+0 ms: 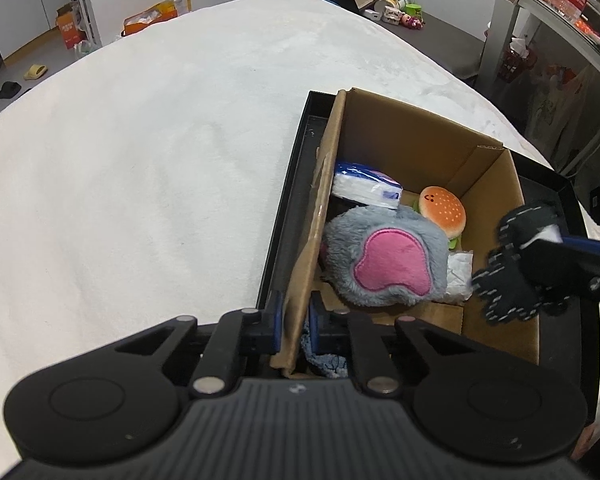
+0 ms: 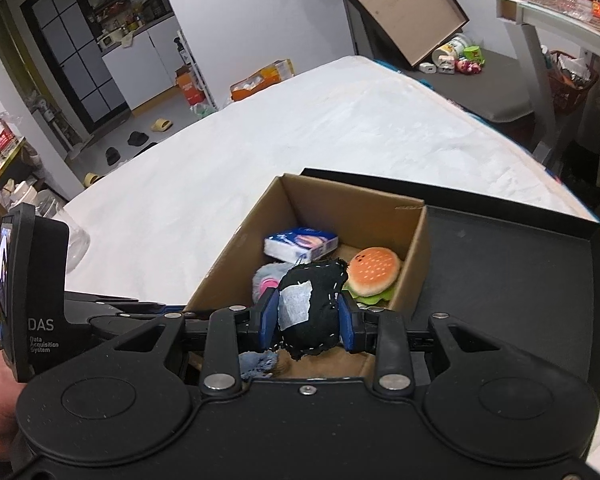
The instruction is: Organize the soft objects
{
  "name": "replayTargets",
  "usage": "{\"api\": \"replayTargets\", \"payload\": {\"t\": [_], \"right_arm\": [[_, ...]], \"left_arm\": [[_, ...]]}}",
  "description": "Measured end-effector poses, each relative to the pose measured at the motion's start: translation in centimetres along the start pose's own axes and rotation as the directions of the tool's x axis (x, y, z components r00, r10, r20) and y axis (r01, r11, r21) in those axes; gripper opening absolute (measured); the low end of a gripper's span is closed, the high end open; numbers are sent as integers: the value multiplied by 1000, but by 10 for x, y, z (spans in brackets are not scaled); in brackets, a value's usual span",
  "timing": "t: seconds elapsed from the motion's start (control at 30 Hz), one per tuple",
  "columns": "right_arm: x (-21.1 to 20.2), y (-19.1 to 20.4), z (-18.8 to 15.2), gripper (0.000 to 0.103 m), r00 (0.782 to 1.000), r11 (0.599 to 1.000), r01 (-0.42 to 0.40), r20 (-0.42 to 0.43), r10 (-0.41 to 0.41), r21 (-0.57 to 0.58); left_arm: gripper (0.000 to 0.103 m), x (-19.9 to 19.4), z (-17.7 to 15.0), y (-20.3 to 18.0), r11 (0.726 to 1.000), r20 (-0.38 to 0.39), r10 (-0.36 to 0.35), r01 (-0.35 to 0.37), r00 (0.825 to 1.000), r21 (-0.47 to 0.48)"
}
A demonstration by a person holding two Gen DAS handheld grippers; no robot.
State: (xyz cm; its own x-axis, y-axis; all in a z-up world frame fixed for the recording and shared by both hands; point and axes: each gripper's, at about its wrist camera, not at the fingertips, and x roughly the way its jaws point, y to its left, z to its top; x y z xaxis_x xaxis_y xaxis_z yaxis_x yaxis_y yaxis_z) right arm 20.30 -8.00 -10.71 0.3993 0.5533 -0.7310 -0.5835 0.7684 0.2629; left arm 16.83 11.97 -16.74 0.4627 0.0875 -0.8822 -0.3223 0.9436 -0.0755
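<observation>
Your right gripper (image 2: 309,320) is clamped on the black glove (image 2: 316,304), bunched over the cardboard box (image 2: 414,248). Light, floppy, squashes easily: hold the bulk, not a finger. Left gripper (image 1: 294,326) is pinched on the box's near wall.

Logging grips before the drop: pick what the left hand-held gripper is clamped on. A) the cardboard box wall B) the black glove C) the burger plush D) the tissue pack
A: the left hand-held gripper pinches the cardboard box wall between its blue pads.
</observation>
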Motion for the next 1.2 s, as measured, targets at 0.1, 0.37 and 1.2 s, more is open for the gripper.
{"api": "replayTargets", "payload": {"t": [0.1,0.37,1.2], "right_arm": [[5,3,-1,38,1000,1000,-21,-12,21,3],[1,-5,-4,53,1000,1000,-5,-14,6,28],[-35,-51,-17,81,1000,989,14,16,-17,147]], "left_arm": [[12,-1,-1,2,1000,3,-6,6,1000,1],[13,-1,0,-2,1000,-7,4,-4,1000,4],[62,-31,7,-31,997,-18,36,-34,999,76]]}}
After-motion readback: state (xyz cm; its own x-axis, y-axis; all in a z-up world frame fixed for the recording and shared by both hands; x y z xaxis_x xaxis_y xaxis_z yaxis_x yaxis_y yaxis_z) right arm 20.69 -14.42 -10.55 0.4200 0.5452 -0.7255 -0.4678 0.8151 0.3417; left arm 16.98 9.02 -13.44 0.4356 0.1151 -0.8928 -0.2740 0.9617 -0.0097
